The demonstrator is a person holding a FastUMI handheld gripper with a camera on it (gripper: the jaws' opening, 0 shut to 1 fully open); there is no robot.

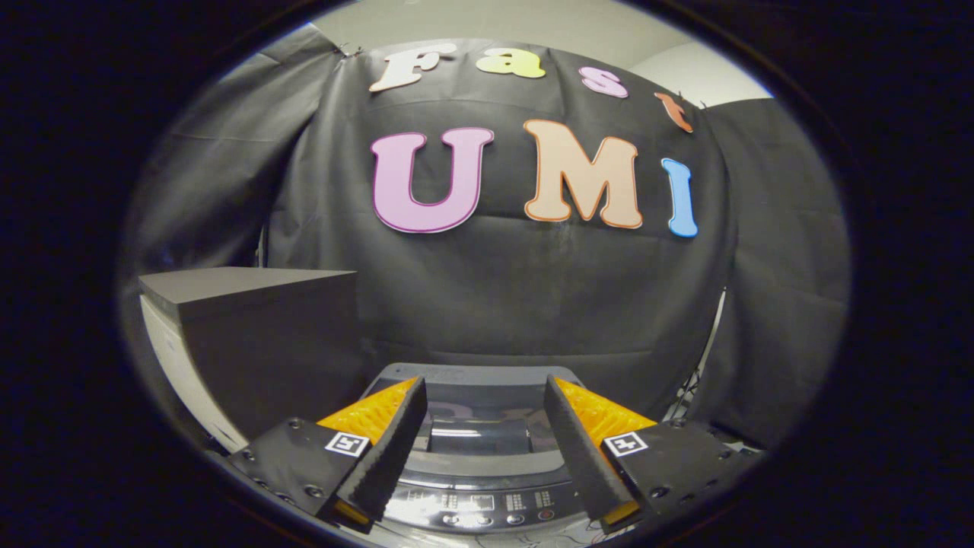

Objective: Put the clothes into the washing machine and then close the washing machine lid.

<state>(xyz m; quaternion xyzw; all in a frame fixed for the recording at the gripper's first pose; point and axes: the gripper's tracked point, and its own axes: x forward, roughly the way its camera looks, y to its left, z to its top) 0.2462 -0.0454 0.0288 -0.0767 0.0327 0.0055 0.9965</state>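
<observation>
Looking forward along my gripper (485,415), I see the fingers spread wide and holding nothing. Between and just beyond them, low down, lies the washing machine (479,457), its lid (478,434) apparently down (the dark glass makes this hard to confirm) and its control panel (479,506) nearest me. A dark box (251,335) stands to the left. No clothes lie ahead; I judge they must be fetched first.
</observation>
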